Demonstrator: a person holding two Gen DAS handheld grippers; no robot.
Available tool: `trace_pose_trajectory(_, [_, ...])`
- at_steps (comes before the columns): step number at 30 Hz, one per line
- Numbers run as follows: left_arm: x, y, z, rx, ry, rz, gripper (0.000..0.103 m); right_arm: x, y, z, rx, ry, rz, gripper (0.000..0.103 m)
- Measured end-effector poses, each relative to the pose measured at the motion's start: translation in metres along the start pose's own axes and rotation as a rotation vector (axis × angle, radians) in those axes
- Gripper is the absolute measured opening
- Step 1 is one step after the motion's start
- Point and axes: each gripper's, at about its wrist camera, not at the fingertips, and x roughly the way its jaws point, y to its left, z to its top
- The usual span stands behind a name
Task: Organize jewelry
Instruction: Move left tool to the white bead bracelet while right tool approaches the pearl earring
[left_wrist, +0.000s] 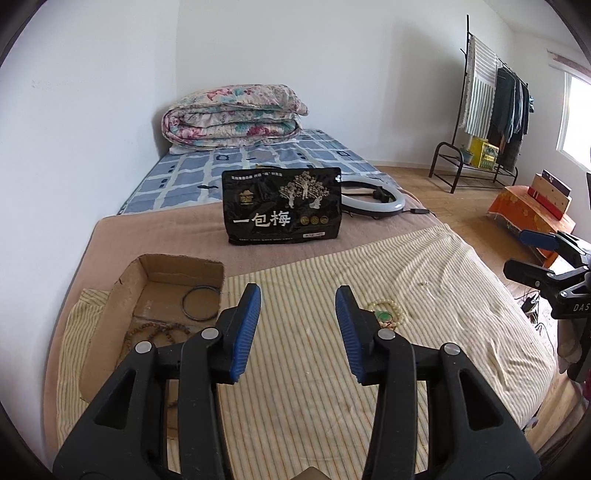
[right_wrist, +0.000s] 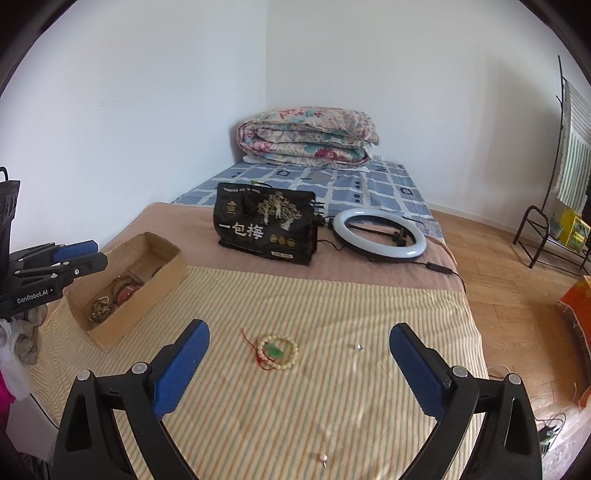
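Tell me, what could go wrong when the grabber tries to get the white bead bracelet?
1. The bead bracelet lies flat on the soft striped cloth, so the open right gripper might pinch cloth too.
2. Its red string could snag.
3. The tiny earrings nearby might get knocked away and lost.

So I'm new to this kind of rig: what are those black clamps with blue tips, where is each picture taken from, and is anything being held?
They are hand-held grippers, one per hand, each with a camera looking along its fingers. One picture looks past the left gripper, the other past the right gripper. Both are open and hold nothing. On the striped cloth lies a cream bead bracelet with two small pearl pieces nearby. The cardboard box already holds darker jewelry. Behind stand a black snack bag and a ring light.
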Motion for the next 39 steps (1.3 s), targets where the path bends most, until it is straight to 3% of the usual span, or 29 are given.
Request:
trace_pose_trajectory(1, [0.003, -0.004, -0.001, 0.005, 0.005, -0.009, 0.043, -0.001, -0.008, -0.007, 0.01, 0.009, -0.013, 0.099])
trace_pose_trajectory(5, [0.013, -0.018, -0.005, 0.009, 0.017, -0.063, 0.07, -0.001, -0.033, -0.036, 0.035, 0.051, -0.057, 0.099])
trace_pose_trajectory(15, [0.058, -0.051, -0.004, 0.047, 0.087, -0.109, 0.07, 0.019, -0.068, -0.097, 0.115, 0.149, -0.088, 0.099])
trace_pose_trajectory(22, [0.102, -0.073, -0.007, 0.076, 0.164, -0.156, 0.07, 0.037, -0.064, -0.122, 0.093, 0.196, -0.071, 0.098])
trace_pose_trajectory(27, [0.127, -0.1, -0.02, 0.132, 0.214, -0.196, 0.07, 0.049, -0.057, -0.133, 0.061, 0.227, -0.052, 0.091])
trace_pose_trajectory(30, [0.138, -0.12, -0.028, 0.197, 0.236, -0.213, 0.056, 0.055, -0.056, -0.138, 0.058, 0.242, -0.029, 0.086])
trace_pose_trajectory(34, [0.157, -0.14, -0.035, 0.222, 0.289, -0.241, 0.03, 0.062, -0.057, -0.144, 0.068, 0.259, -0.008, 0.082])
trace_pose_trajectory(39, [0.179, -0.156, -0.042, 0.249, 0.342, -0.261, 0.025, 0.069, -0.056, -0.151, 0.068, 0.279, 0.017, 0.072])
